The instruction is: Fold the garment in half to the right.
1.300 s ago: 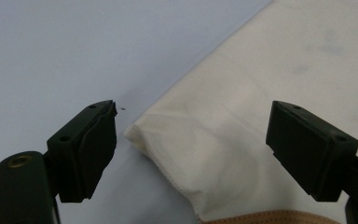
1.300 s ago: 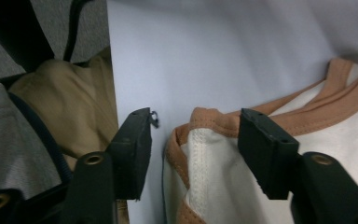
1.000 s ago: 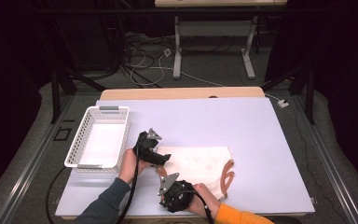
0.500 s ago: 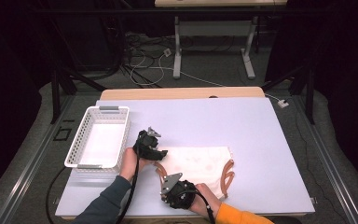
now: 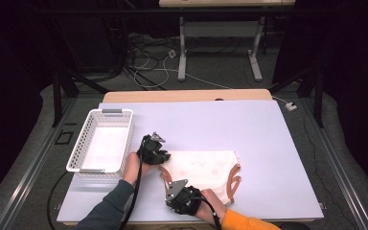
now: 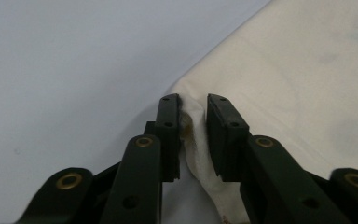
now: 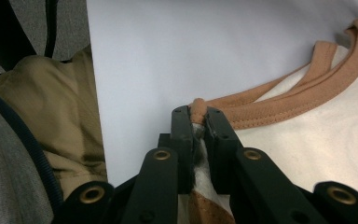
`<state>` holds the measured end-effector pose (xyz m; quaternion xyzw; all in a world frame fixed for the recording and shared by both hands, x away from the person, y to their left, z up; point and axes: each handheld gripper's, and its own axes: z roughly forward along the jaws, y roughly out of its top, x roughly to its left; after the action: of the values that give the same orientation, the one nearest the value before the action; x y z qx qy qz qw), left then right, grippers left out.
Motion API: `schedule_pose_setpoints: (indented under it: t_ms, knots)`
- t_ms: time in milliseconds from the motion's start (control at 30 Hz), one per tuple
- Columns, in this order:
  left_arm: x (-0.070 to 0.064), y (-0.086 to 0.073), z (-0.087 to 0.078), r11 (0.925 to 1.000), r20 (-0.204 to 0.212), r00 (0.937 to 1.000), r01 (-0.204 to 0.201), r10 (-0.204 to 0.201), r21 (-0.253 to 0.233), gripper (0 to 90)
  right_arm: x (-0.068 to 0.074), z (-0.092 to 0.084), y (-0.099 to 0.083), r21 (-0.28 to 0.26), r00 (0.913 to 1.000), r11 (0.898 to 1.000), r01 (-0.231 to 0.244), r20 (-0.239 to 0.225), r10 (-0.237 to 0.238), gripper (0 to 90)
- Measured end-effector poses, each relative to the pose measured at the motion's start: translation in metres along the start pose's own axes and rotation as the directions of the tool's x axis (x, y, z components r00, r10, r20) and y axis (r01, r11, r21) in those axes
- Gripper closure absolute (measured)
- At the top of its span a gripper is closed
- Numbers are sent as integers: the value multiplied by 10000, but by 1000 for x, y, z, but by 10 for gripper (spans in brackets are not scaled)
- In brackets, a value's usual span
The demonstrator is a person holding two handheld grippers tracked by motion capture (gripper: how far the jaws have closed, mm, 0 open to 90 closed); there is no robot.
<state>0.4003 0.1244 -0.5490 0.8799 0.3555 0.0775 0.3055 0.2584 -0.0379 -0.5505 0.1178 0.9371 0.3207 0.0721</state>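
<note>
The left gripper has just closed its jaws on a bunched corner of the cream cloth bag with tan straps. The right gripper pinches a tan strap. The bag lies flat on the pale table, beside a white mesh basket.

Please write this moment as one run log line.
left tongs: just closed on cloth corner | right tongs: shut on brown trim | basket: left

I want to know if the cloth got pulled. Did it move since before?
No. In the high view the cream cloth lies in the same spot beside the white basket, flat on the table.
</note>
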Motion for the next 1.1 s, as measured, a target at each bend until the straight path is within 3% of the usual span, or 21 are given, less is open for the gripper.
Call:
schedule_pose_setpoints:
  t_ms: [133,467,700,1100]
  knots:
    - [-2,0,0,9998,10,9998,-182,182,-29,825,2,-1,-1,-71,9999,10000,34,96,-33,843]
    - [-4,1,-6,9993,-97,9996,-281,279,-265,831,4,-10,-2,-322,9997,9995,-11,259,20,845]
    - [-5,2,-7,9987,-319,9984,-481,476,-167,829,4,-17,-1,-660,9994,9978,82,348,-60,845]
    - [-4,3,-13,9976,-343,9986,-429,410,-548,831,2,-29,-1,-1077,9987,9942,-63,497,117,846]
